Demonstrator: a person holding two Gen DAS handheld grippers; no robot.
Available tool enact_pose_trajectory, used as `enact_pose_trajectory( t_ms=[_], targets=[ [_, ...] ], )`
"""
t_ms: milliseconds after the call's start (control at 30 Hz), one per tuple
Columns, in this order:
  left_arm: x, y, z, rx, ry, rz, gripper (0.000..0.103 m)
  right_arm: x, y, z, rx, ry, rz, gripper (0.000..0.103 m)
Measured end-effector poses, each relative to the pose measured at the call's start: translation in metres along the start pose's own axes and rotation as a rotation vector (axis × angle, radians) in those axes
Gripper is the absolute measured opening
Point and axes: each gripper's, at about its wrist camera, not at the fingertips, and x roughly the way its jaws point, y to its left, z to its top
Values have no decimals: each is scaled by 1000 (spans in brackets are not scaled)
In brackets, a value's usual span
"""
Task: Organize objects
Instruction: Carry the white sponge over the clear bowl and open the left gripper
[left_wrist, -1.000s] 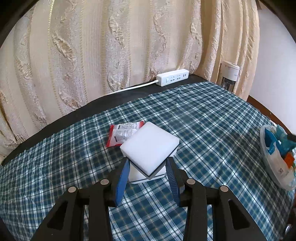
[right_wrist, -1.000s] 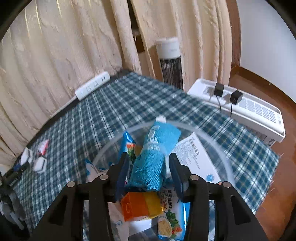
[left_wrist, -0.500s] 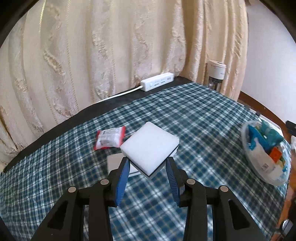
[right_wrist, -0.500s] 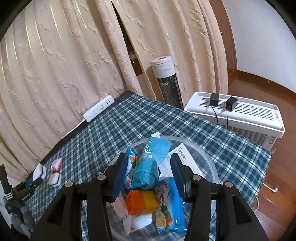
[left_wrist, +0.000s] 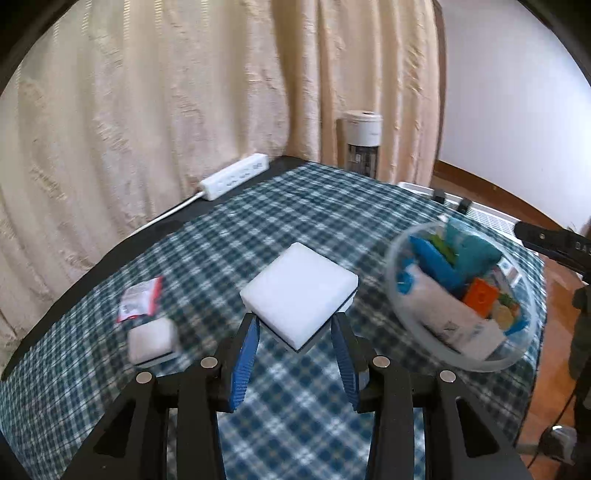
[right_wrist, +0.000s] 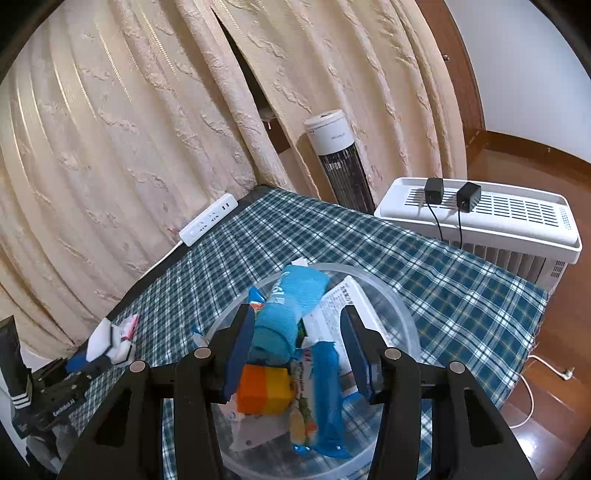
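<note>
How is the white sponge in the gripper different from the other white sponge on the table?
The held white sponge is up in the air, clamped between the left gripper fingers; the other white sponge lies on the checked tablecloth. The held one sits near the clear bowl; the other lies beside the red snack packet. The held one looks bigger, though it is closer to the camera. Both are white, square pads with a dark bottom layer.

You have a flat white sponge (left_wrist: 299, 291) lifted, tilted, left of the clear bowl (left_wrist: 424, 328); farther left lie another white sponge (left_wrist: 152, 341) and a red-edged packet (left_wrist: 141, 300).
</note>
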Motion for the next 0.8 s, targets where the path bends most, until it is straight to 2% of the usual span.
enact_pose_trajectory(
  t_ms=[300,533,700,800],
  targets=[
    [6,-72,8,105,20,-108,43,-5,-40,-1,55,-8,2,50],
    [5,-130,3,213,40,-221,43,0,-65,-4,95,5,5,50],
    [13,-159,-4,280,65,-271,43,3,-76,-4,112,9,10,50],
    [21,-168,-6,285,80,-287,43,5,-82,-6,121,14,13,50]
  ],
)
